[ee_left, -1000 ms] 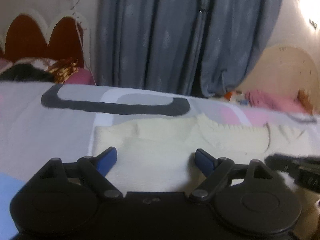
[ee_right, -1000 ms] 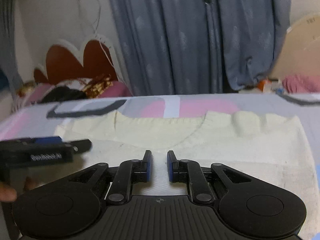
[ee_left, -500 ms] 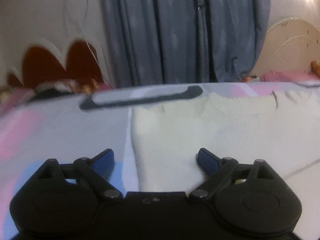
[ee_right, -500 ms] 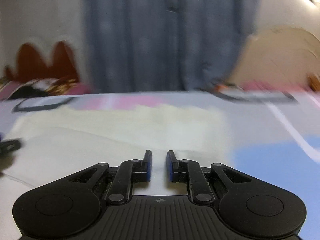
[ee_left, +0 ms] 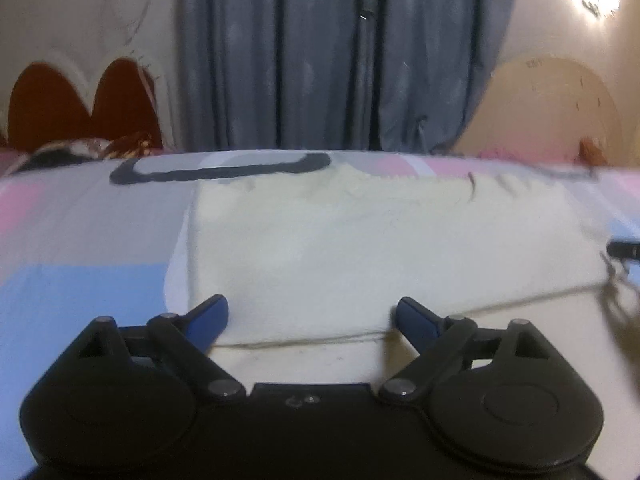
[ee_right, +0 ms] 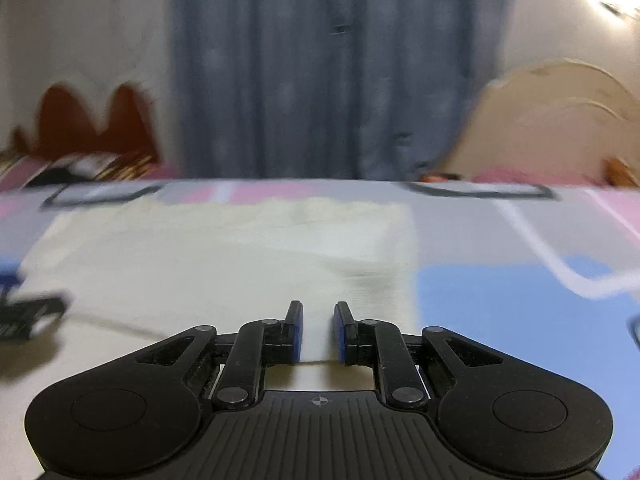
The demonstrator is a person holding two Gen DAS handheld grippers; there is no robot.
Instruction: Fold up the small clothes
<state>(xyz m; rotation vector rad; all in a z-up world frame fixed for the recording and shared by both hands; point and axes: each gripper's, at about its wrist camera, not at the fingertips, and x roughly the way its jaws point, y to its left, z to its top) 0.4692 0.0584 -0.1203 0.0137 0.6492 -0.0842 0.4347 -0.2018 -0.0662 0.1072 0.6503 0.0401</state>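
Cream knitted sweater (ee_left: 380, 240) lies flat on our pastel patchwork bedsheet (ee_left: 80, 232), long axis crosswise. Our left gripper (ee_left: 312, 312) stands spread wide at its left edge; our right gripper (ee_right: 318, 320), just parting, nothing pinched, sits at the right edge.

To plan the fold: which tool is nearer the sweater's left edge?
Left. The left tool is just inside that sweater edge; the right tool is near the opposite edge. Both tools' jaws have just been opening, gripping nothing.
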